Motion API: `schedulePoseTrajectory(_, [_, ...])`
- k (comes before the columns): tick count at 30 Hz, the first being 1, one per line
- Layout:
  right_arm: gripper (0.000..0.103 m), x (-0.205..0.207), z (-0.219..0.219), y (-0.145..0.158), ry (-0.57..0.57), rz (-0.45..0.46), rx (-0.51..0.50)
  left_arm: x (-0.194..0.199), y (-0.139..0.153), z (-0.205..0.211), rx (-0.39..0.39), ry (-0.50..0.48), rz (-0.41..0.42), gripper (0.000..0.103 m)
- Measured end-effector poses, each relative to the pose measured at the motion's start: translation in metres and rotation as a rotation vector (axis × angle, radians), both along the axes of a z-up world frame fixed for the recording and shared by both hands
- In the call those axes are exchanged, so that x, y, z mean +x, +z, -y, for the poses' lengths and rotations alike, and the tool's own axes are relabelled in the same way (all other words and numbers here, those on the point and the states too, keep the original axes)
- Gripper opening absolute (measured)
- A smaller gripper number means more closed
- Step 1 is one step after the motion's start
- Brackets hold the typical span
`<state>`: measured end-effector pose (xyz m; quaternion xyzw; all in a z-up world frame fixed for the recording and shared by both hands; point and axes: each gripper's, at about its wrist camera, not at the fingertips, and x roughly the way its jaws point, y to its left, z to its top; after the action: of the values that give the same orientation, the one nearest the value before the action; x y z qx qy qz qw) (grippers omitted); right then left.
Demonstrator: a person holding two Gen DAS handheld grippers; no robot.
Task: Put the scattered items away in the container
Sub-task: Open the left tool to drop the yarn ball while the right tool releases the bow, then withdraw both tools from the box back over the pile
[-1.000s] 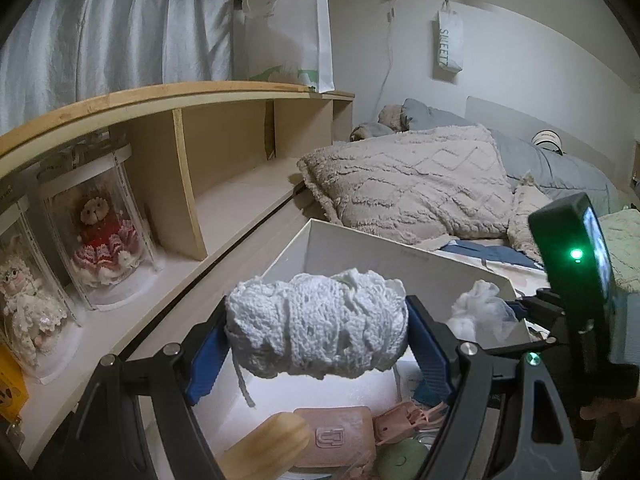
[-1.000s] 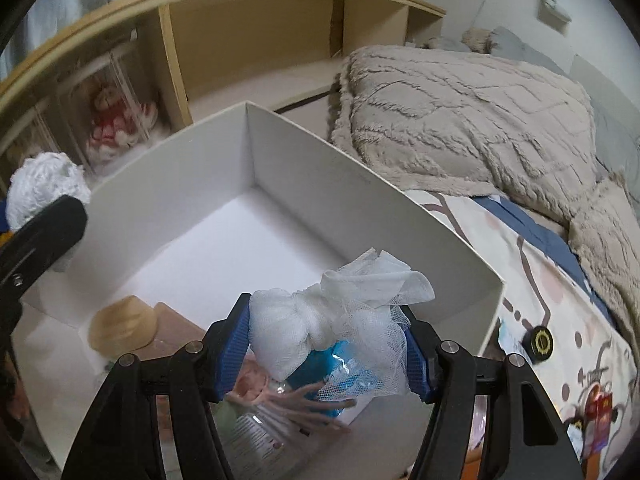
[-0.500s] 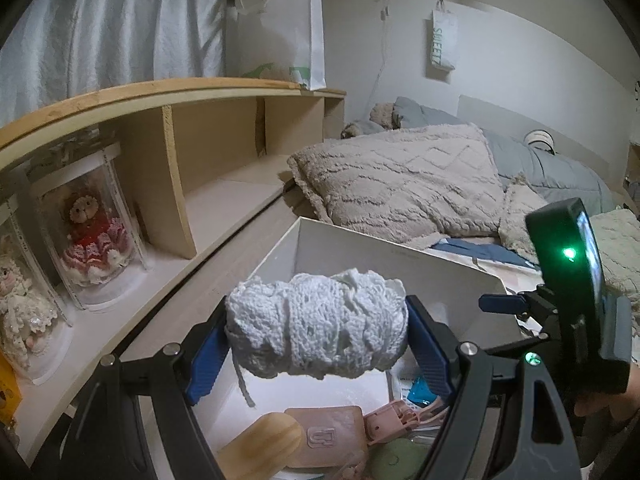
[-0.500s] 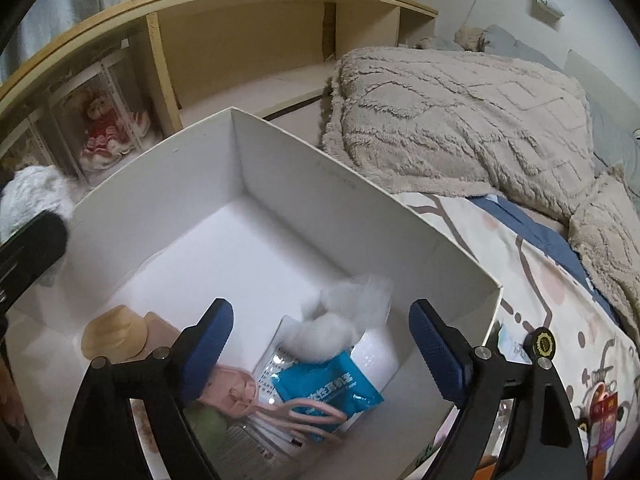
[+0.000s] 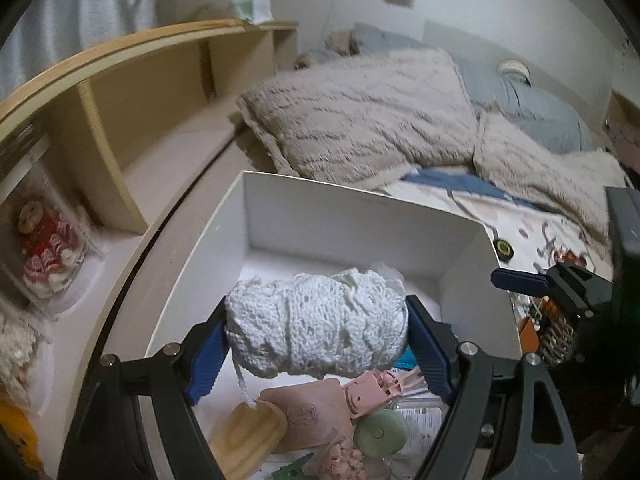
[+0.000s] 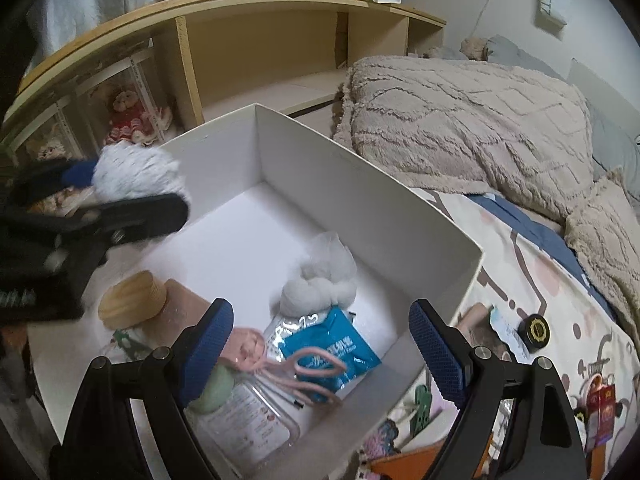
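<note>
A white box [image 5: 352, 216] [image 6: 360, 176] stands on the bed. My left gripper [image 5: 316, 332] is shut on a white crocheted bundle [image 5: 320, 324] and holds it over the box; the bundle also shows in the right wrist view [image 6: 136, 172]. My right gripper [image 6: 320, 344] is open and empty above the box's near right side. Inside lie a white gauze puff [image 6: 320, 280], a blue packet [image 6: 328, 348], a pink clip [image 6: 304, 368], a round wooden piece [image 6: 132, 300], a green disc [image 5: 380, 432] and a clear packet [image 6: 244, 428].
Loose items lie on the patterned sheet right of the box: a black and gold round tin [image 6: 534, 330], a green clip [image 6: 420, 400], a small red box [image 6: 602, 404]. A beige pillow [image 6: 460, 108] lies behind. A wooden shelf [image 6: 256, 40] with dolls [image 6: 128, 116] stands at the left.
My right gripper opened and dropped the gauze puff into the box, then drew back. My left gripper moved forward over the box with the crocheted bundle.
</note>
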<state>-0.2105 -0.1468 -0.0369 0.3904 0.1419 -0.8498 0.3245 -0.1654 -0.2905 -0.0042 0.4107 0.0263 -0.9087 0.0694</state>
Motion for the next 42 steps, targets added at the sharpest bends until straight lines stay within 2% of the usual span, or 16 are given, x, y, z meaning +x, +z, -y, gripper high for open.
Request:
schedulePoseTrajectory(4, [0.089, 0.003, -0.009, 0.002, -0.005, 0.015, -0.027, -0.014, -0.003, -0.002, 0.056, -0.008, 0.063, 0.082])
schedulePoseTrajectory(8, [0.089, 0.008, -0.014, 0.005, 0.000, 0.019, -0.044, -0.023, -0.011, -0.007, 0.003, 0.016, 0.106, 0.082])
schedulePoseTrajectory(12, [0.089, 0.013, -0.017, 0.008, 0.013, 0.017, -0.047, -0.023, -0.020, -0.004, 0.014, 0.051, 0.137, 0.085])
schedulePoseTrajectory(14, [0.089, 0.016, -0.019, 0.010, 0.019, 0.011, -0.047, -0.019, -0.020, -0.005, -0.007, 0.068, 0.123, 0.103])
schedulePoseTrajectory(32, [0.089, 0.027, -0.033, 0.025, -0.015, -0.019, -0.085, 0.017, 0.010, -0.016, -0.041, 0.078, 0.015, 0.103])
schedulePoseTrajectory(42, [0.089, 0.044, -0.048, 0.038, -0.033, -0.057, -0.110, 0.043, 0.026, -0.023, -0.018, 0.092, -0.049, 0.103])
